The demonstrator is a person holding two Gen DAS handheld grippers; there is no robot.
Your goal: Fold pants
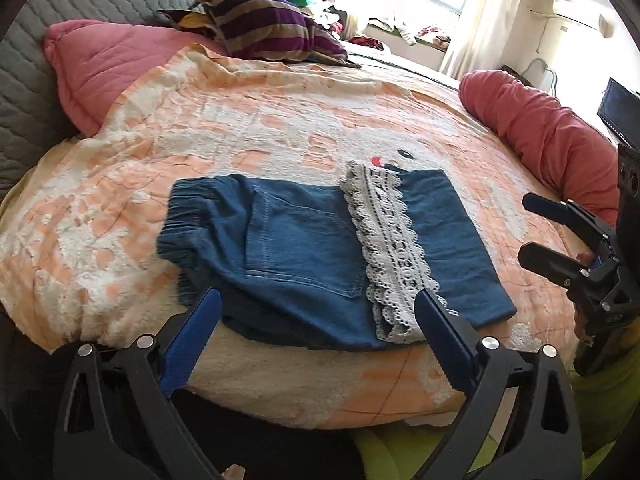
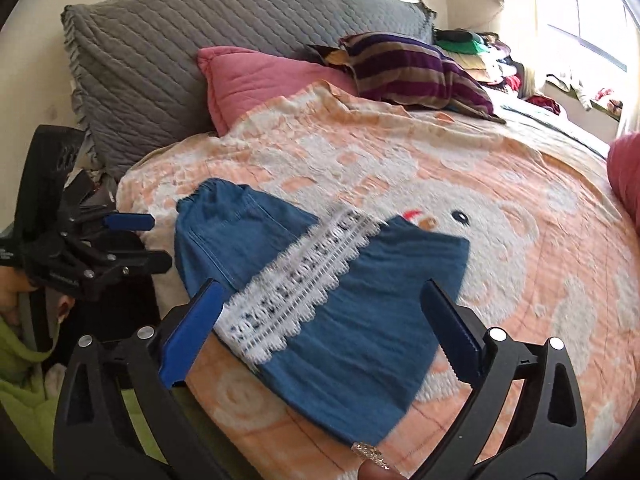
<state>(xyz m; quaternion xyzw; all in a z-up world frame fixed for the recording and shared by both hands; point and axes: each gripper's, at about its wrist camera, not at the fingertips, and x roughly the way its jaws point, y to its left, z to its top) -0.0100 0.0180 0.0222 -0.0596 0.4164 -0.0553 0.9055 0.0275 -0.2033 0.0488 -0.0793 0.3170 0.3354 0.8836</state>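
Note:
Blue denim pants (image 1: 304, 248) with a white lace hem band (image 1: 388, 248) lie folded over on the bed near its front edge. They also show in the right wrist view (image 2: 360, 320), with the lace band (image 2: 304, 280) across the middle. My left gripper (image 1: 318, 300) is open and empty, hovering just over the near edge of the pants. My right gripper (image 2: 320, 292) is open and empty above the pants. It shows at the right of the left wrist view (image 1: 528, 228), and the left gripper shows at the left of the right wrist view (image 2: 156, 240).
The pants lie on an orange and white blanket (image 1: 240, 128). A pink pillow (image 1: 100, 64), a striped cushion (image 1: 264, 28) and a grey headboard cushion (image 2: 200, 40) stand behind. A red bolster (image 1: 548, 128) lies at the right. A green garment (image 2: 24, 380) is below the bed edge.

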